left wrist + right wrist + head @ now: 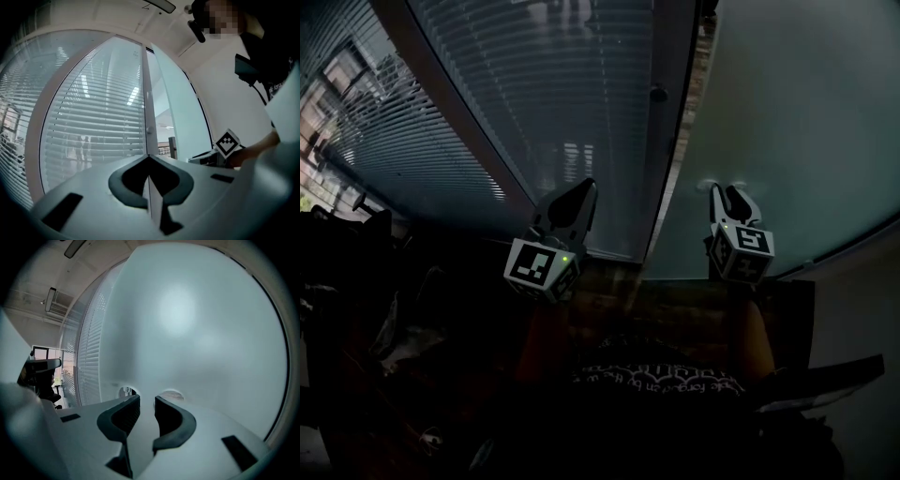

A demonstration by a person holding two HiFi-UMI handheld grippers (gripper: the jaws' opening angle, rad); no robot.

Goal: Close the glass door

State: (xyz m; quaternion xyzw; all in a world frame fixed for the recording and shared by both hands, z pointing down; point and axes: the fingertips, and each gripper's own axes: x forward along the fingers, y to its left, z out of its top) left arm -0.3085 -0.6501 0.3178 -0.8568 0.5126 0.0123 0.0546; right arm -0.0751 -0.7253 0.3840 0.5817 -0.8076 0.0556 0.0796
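The frosted glass door (787,112) fills the right of the head view and nearly all of the right gripper view (197,333). Its left edge stands beside a dark frame post (661,122), with a narrow gap (164,136) showing in the left gripper view. My right gripper (727,193) is open with nothing between its jaws, and its tips (146,399) sit right at the glass by two small round spots (171,393). My left gripper (577,195) is shut and empty, its tips (149,157) pointing at the post (147,93) next to the blinds.
A glass wall with horizontal blinds (516,103) runs along the left. Dark furniture (356,281) crowds the lower left, and an office chair (44,369) stands at the far left of the right gripper view. A plain wall (862,356) lies at the lower right.
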